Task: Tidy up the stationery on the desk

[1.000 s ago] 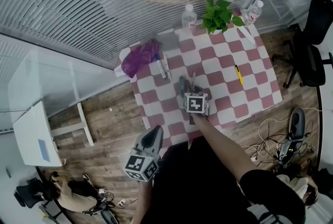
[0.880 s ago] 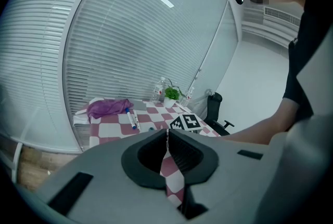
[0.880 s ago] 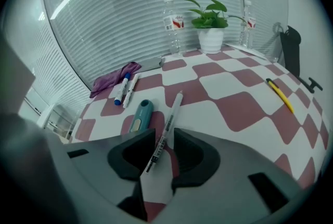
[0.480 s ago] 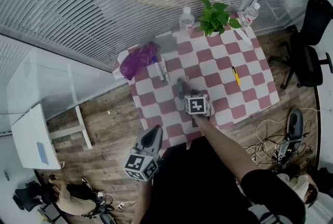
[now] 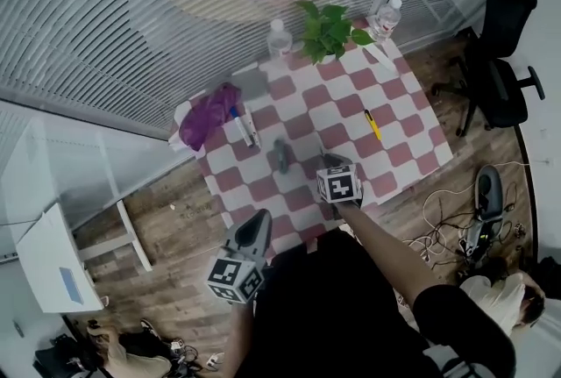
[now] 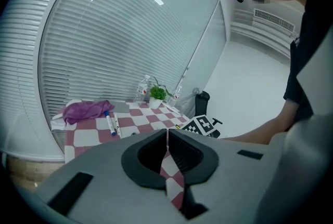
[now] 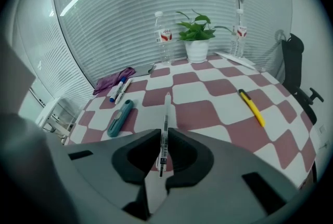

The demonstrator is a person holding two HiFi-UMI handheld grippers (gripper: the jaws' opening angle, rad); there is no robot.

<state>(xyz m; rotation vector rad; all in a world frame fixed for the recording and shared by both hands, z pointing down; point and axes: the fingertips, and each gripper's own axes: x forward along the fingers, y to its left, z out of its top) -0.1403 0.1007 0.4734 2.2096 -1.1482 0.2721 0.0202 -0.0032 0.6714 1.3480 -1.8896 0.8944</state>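
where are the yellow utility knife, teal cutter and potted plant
yellow utility knife (image 7: 252, 107): right gripper view, mid-body
teal cutter (image 7: 119, 118): right gripper view, mid-body
potted plant (image 7: 196, 52): right gripper view, white pot

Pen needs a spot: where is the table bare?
Bare: the middle, between teal cutter and yellow cutter, and the near right corner. Crowded: far edge with plant and bottles; far left corner with cloth and markers.

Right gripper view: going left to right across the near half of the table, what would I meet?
teal cutter → pen → yellow cutter
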